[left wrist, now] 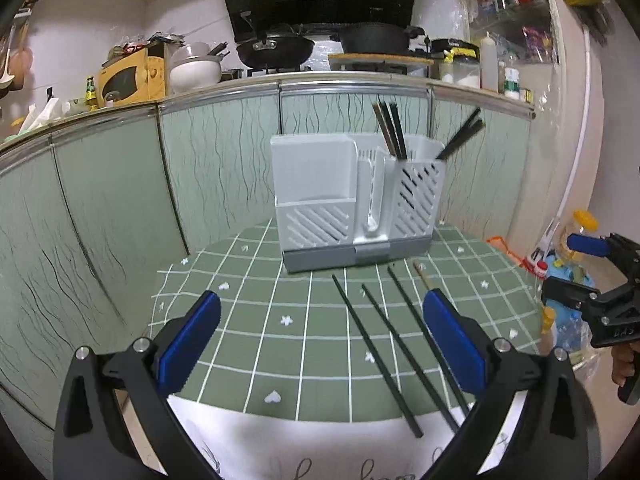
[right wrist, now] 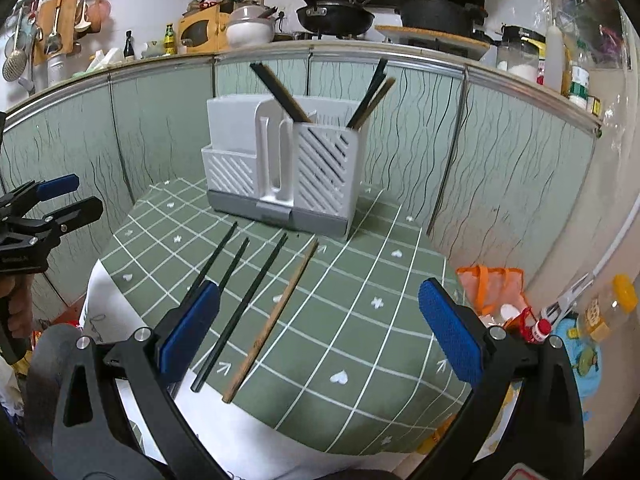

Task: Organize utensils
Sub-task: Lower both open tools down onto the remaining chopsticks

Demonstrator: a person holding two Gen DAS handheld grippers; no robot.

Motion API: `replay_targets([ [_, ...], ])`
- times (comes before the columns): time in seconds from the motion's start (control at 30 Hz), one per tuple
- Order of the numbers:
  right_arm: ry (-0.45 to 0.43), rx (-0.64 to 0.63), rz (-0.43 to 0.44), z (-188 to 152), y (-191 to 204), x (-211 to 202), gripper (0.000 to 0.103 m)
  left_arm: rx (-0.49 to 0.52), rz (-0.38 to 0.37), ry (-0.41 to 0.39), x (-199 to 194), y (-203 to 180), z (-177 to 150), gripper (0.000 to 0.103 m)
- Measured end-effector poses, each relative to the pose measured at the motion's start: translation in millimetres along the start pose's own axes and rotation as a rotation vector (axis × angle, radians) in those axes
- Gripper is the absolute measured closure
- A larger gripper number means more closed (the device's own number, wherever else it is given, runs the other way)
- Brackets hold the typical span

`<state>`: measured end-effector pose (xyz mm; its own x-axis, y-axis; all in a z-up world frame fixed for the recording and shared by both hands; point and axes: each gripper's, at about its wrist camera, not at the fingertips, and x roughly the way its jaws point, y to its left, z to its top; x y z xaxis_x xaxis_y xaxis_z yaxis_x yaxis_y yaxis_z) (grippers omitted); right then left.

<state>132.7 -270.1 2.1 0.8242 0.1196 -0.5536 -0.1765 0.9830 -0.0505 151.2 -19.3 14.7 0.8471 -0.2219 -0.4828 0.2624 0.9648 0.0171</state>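
Note:
A white slotted utensil holder (left wrist: 356,204) (right wrist: 282,168) stands at the far side of the green checked tablecloth (left wrist: 256,320) (right wrist: 360,320). Several chopsticks stand in its right compartment (left wrist: 390,130) (right wrist: 370,96). Three dark chopsticks (left wrist: 376,352) (right wrist: 244,300) and one brown wooden chopstick (right wrist: 272,324) lie on the cloth in front of it. My left gripper (left wrist: 320,344) is open and empty above the cloth's near edge, the chopsticks by its right finger. My right gripper (right wrist: 316,332) is open and empty, the chopsticks by its left finger.
Green patterned cabinet panels (left wrist: 120,200) wall the table behind and to the left. A counter above holds pans (left wrist: 276,46) and jars. Bags and bottles (right wrist: 560,320) lie off the table's right side. The other gripper shows at the edge of each view (left wrist: 600,292) (right wrist: 36,216).

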Motion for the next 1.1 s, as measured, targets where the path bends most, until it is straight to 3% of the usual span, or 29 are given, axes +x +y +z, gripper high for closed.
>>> replay_targets([
  [0.23,0.026,-0.002,-0.002,-25.3,8.6,15.0,0.008,0.034,0.008,0.030,9.9,-11.5,-30.0,0.004],
  [0.87,0.098,0.021,0.006,-66.1,19.0,44.1,0.009,0.009,0.000,0.109,35.2,-31.8,-86.7,0.004],
  [1.1,0.124,0.020,0.017,-75.7,24.2,53.0,0.021,0.012,-0.008,0.137,45.0,-40.3,-97.9,0.020],
])
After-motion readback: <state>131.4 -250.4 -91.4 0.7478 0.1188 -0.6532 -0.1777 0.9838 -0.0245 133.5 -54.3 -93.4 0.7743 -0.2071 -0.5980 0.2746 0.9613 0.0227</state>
